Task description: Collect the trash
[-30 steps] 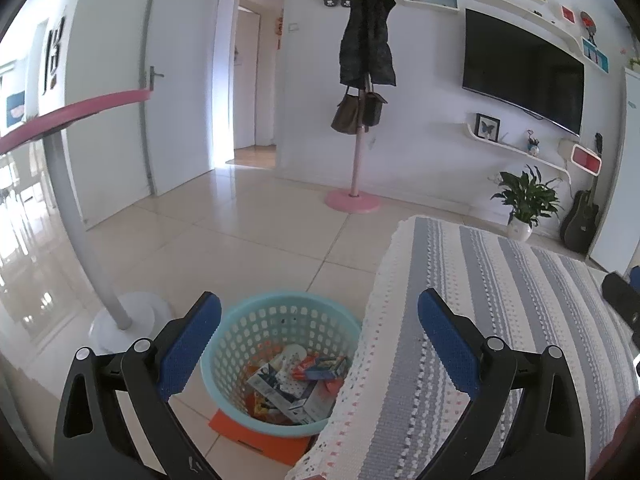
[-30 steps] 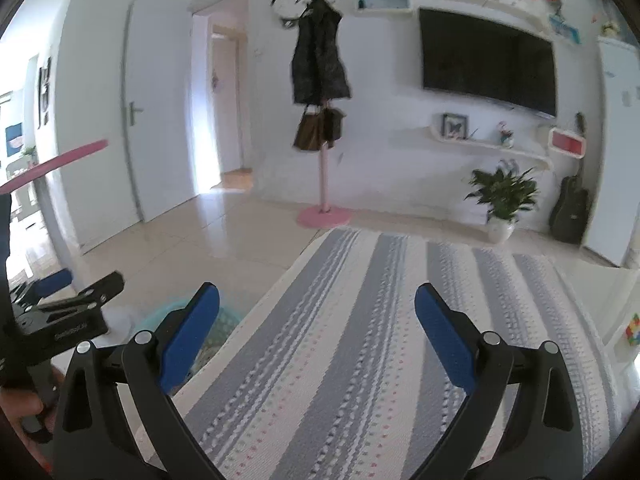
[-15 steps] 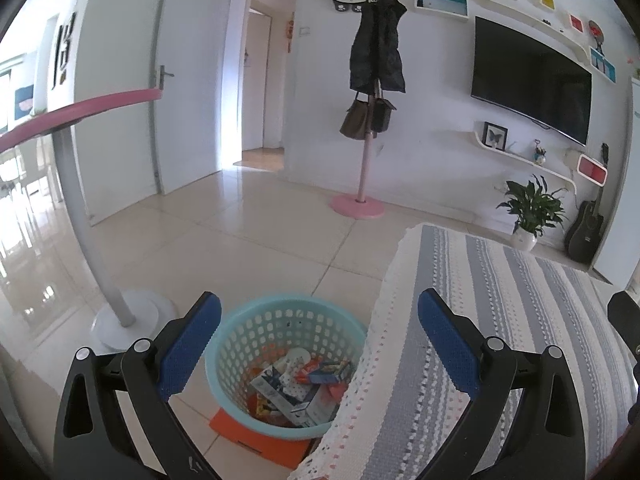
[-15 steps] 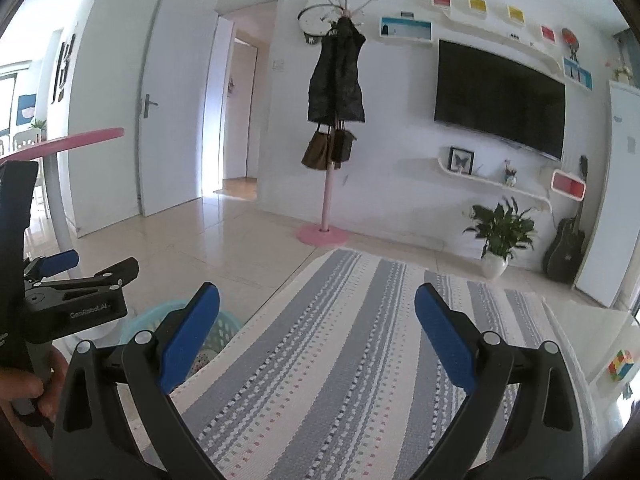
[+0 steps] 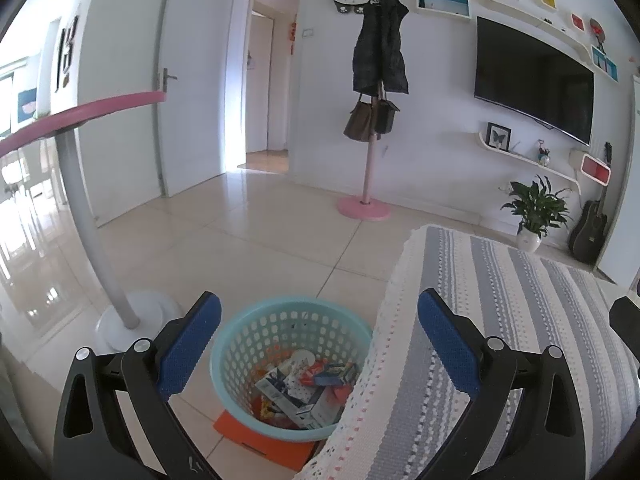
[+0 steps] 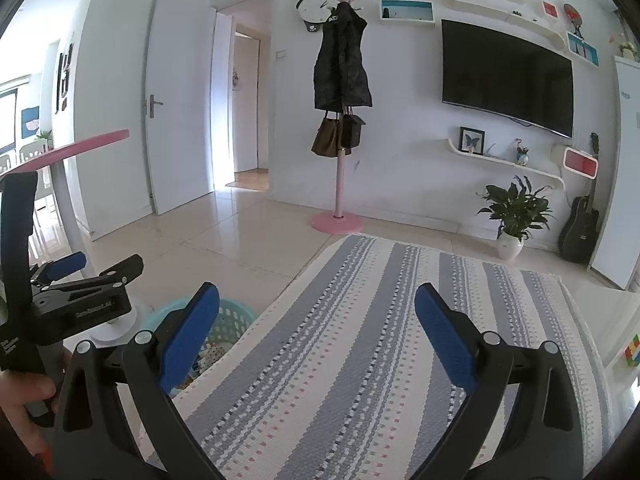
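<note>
Trash [image 5: 306, 384] already sits in the teal basket [image 5: 240, 344] on the floor, just beside the near left corner of the desk; the basket stands partly on an orange flat thing [image 5: 256, 436]. Wrappers and small boxes fill its bottom, well below the rim.

Left hand-held gripper [image 5: 318, 344] hangs above basket and desk edge, pads wide apart, nothing between them. Right hand-held gripper [image 6: 316, 332] hangs over the striped cloth [image 6: 380, 340] covering the desk, also spread wide and empty. No loose trash shows on the cloth in either view, so my read: collecting looks about done, or it's a pause between drops. Can't tell if more litter lies outside the views.

Next move, prob: scan for leftover bits, incl. the small coloured cube [image 6: 633, 350] at the far right past the desk edge (toy rather than trash, I'd guess), or pull both grippers back.

Room to move: cloth top is bare, plenty of space over it. Left edge of the desk drops straight to the basket. The white stand pole [image 5: 86, 216] with the pink top [image 5: 80, 114] rises close by the basket's left side, so swing wide of it.
</note>
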### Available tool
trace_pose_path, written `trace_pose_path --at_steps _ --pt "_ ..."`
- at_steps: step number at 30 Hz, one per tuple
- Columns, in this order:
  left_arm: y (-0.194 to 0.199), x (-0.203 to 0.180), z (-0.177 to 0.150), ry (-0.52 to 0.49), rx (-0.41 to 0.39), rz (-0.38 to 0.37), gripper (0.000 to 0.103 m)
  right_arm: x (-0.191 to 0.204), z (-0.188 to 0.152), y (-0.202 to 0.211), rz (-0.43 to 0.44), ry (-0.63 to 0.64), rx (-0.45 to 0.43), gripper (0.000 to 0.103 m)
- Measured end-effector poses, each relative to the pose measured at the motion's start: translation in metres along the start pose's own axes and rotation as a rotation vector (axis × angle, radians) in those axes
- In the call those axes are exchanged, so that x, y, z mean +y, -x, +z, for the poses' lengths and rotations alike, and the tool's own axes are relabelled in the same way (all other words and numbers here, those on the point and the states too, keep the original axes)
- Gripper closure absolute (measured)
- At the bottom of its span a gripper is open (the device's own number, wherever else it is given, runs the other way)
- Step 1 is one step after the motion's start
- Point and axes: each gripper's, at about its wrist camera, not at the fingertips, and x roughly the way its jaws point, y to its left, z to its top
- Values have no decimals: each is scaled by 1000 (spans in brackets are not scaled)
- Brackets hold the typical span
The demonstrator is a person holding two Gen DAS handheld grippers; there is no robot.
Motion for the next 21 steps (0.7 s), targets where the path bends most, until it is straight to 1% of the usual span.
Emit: trace_pose_path --at_steps 7,10,18,21 --pt "1 2 0 8 4 -5 8 -2 0 0 11 -17 6 9" --pt "1 3 0 7 9 -19 8 -3 -1 0 11 -15 9 9" --pt "0 2 -1 9 15 -17 8 -6 -1 0 24 -22 21 9" --pt "-1 2 -2 9 18 0 8 -6 -2 0 24 -25 22 9"
